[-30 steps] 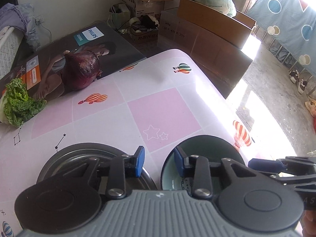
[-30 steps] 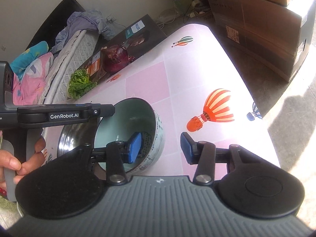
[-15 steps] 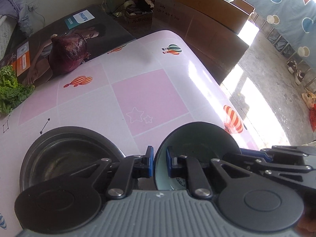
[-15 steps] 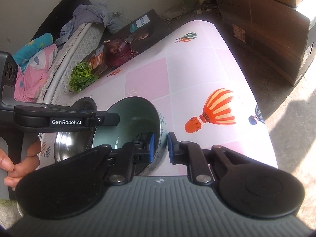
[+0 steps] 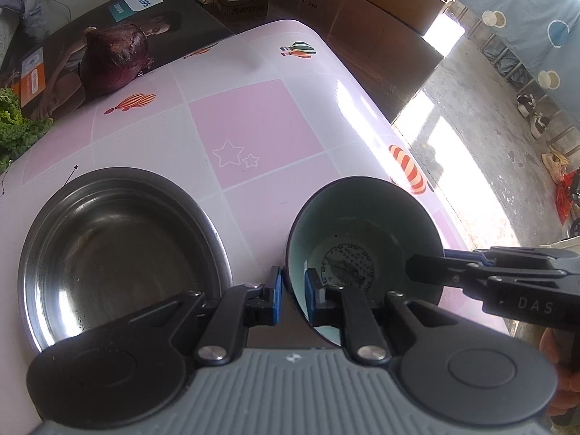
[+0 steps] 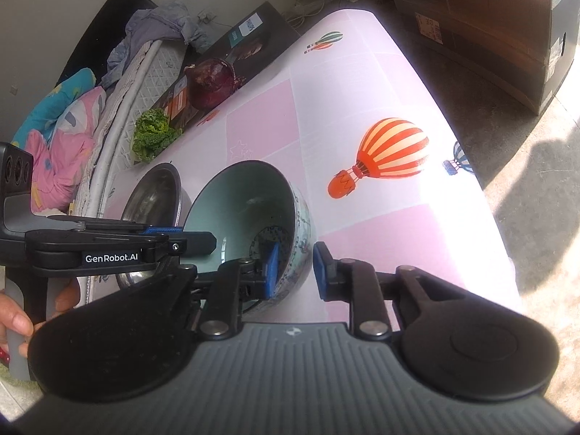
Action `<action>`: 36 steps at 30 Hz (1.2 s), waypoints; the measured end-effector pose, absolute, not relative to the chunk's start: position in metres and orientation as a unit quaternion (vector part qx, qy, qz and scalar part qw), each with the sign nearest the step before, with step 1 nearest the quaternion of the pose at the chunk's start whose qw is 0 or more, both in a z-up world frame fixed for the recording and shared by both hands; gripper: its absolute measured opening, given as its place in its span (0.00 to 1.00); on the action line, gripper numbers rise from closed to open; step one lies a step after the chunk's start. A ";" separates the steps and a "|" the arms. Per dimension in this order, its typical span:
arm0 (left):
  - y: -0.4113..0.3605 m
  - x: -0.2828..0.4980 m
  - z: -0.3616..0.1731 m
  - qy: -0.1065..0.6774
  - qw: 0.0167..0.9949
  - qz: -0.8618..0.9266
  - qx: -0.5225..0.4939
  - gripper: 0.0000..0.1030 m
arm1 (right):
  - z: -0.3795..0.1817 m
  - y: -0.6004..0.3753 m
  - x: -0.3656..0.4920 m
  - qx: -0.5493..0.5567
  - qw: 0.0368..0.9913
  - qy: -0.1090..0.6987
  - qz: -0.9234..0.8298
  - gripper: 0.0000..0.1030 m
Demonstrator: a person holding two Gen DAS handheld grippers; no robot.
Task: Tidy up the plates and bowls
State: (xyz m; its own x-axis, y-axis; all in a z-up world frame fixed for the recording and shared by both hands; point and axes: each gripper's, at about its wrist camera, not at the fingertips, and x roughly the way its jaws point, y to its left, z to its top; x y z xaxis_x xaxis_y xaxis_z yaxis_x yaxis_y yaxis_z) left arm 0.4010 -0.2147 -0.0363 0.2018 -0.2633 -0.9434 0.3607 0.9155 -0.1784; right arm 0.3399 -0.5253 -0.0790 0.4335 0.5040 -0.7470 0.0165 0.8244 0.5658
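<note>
A pale green ceramic bowl [image 5: 362,232] with a patterned outside [image 6: 250,203] is lifted and tilted above the pink checked table [image 5: 253,127]. My left gripper [image 5: 293,299] is shut on its near rim. My right gripper [image 6: 295,270] straddles the opposite rim with its jaws spread a little; the inner pad [image 6: 272,268] is inside the bowl and the outer pad [image 6: 322,272] stands apart from the wall. A steel bowl [image 5: 116,250] sits on the table left of the ceramic bowl, also in the right wrist view [image 6: 156,192].
A red onion [image 5: 114,58] and lettuce [image 5: 14,127] lie at the table's far left by a Philips box [image 5: 119,18]. Cardboard boxes [image 5: 380,18] stand beyond the table. The table's right edge [image 6: 467,188] drops to a concrete floor.
My left gripper closed on the ceramic bowl's rim and the bowl rose and tilted. My right gripper closed on the rim half a second ago and has since opened slightly.
</note>
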 end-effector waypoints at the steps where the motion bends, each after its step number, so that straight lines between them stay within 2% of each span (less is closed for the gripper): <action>1: -0.215 0.401 -0.037 0.600 0.773 -0.202 0.040 0.14 | -0.081 -0.525 0.339 0.259 0.806 0.511 0.150 0.22; 14: -0.220 0.410 -0.060 0.628 0.750 -0.204 0.035 0.14 | -0.090 -0.527 0.344 0.283 0.795 0.517 0.142 0.22; 36: -0.218 0.412 -0.064 0.647 0.734 -0.206 0.020 0.15 | -0.088 -0.524 0.347 0.287 0.790 0.527 0.127 0.22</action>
